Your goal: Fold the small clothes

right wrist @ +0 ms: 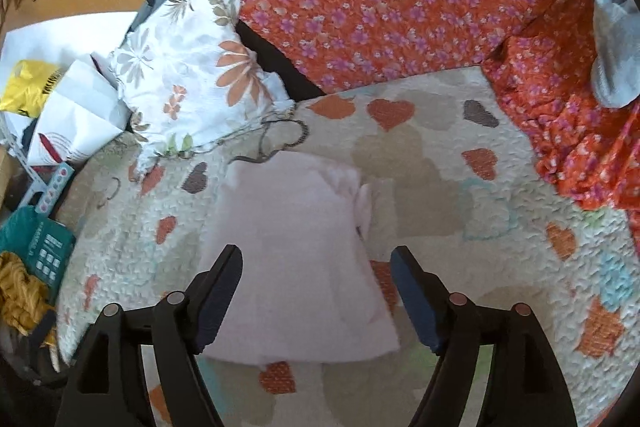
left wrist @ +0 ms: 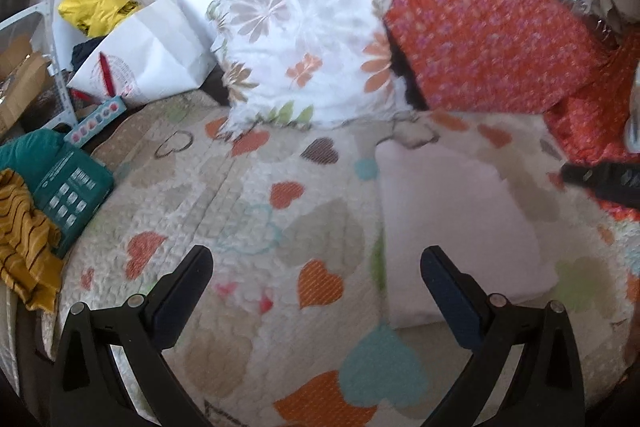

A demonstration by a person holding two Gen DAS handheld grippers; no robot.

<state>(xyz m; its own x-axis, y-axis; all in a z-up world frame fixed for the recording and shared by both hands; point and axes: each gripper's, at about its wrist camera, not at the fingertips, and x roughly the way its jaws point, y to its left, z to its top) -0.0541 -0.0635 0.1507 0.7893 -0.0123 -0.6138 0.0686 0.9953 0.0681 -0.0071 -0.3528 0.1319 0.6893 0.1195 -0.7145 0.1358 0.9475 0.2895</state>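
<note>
A pale pink folded garment (right wrist: 296, 251) lies flat on the heart-patterned quilt (right wrist: 460, 195). It also shows in the left wrist view (left wrist: 452, 227), right of centre. My right gripper (right wrist: 316, 267) is open and empty, hovering just above the garment's near half. My left gripper (left wrist: 316, 267) is open and empty above the quilt (left wrist: 248, 195), with its right finger over the garment's left edge. The right gripper's black tip (left wrist: 600, 179) shows at the right edge of the left wrist view.
A white floral pillow (left wrist: 308, 47) and a red floral cushion (left wrist: 492, 43) stand at the back. A white paper bag (left wrist: 148, 55), yellow bag (left wrist: 96, 5), teal box (left wrist: 68, 191) and mustard striped cloth (left wrist: 24, 243) crowd the left side. A grey sock (right wrist: 612, 47) lies far right.
</note>
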